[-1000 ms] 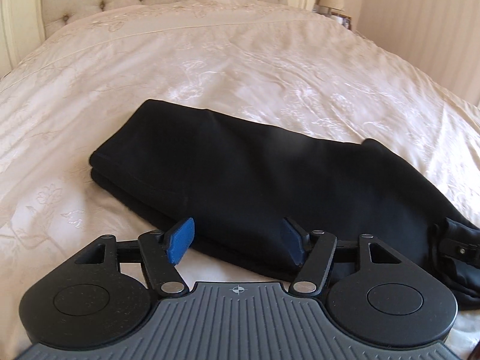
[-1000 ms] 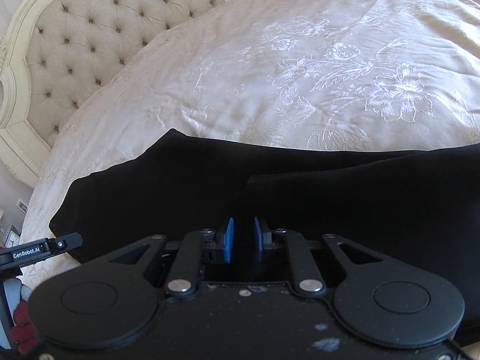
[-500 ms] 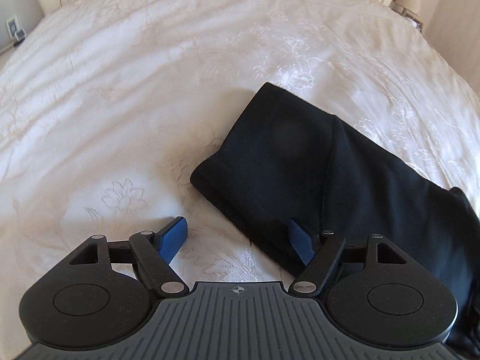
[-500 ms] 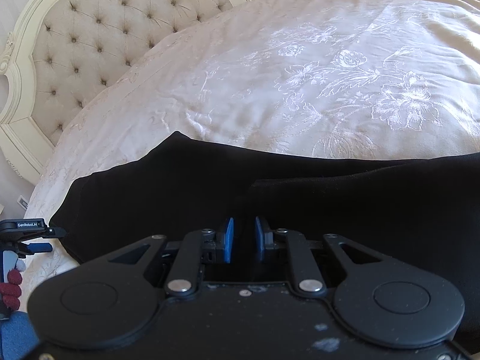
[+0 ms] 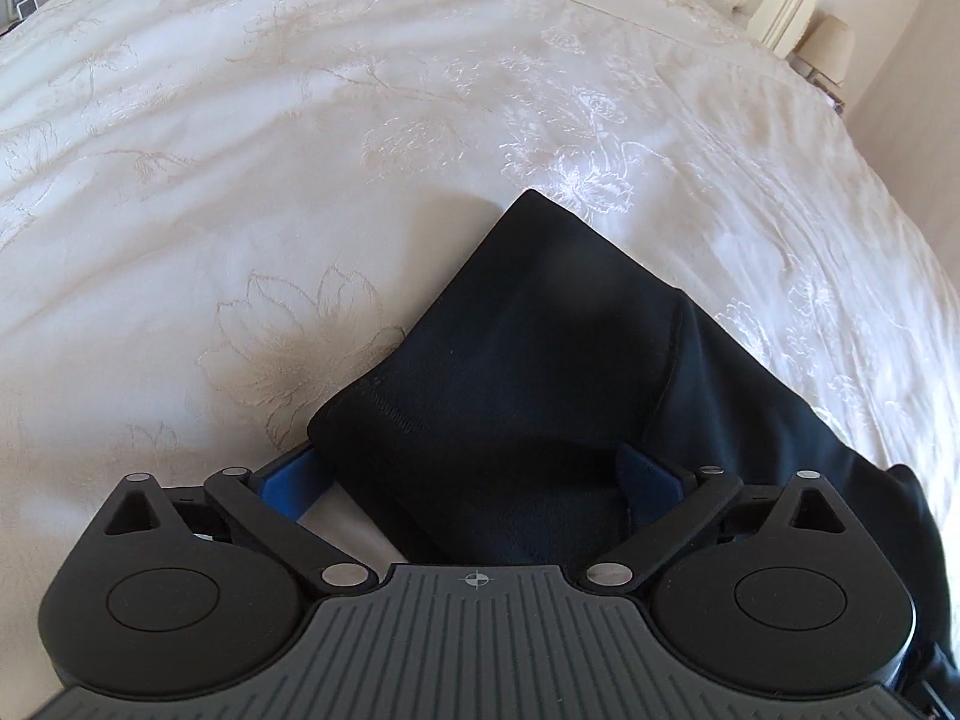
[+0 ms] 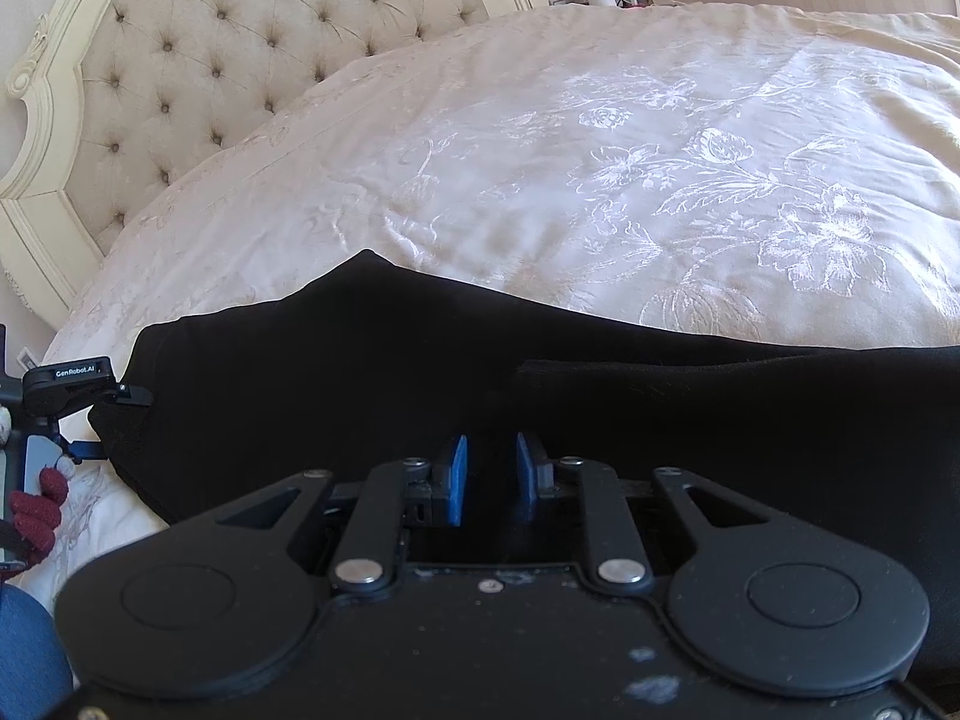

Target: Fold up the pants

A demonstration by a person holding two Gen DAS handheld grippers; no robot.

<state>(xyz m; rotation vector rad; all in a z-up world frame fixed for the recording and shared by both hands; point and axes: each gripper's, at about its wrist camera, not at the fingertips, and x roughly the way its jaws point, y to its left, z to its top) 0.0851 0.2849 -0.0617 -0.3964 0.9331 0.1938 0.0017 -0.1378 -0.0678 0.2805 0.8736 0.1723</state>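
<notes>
Between the wide-spread fingers of the left gripper: the hemmed end of the black pants, not yet pinched, blue pads standing off either side of the cloth. Between the nearly closed fingers of the right gripper: a narrow gap over dark fabric, but impossible to tell whether any fold is actually caught there. Just past both sets of fingers: pants lying flat in a long doubled strip, one layer edge showing on top. Beyond that, pale embroidered bed and, far off, tufted headboard.

Likely soft, limp, fairly light knit; no stiffness to carry a fold, so prone to sag and slide layer over layer. Best taken at the stitched hem, both layers together, deep in the fingers. Satin-looking bedspread probably slick, so lift rather than drag.
</notes>
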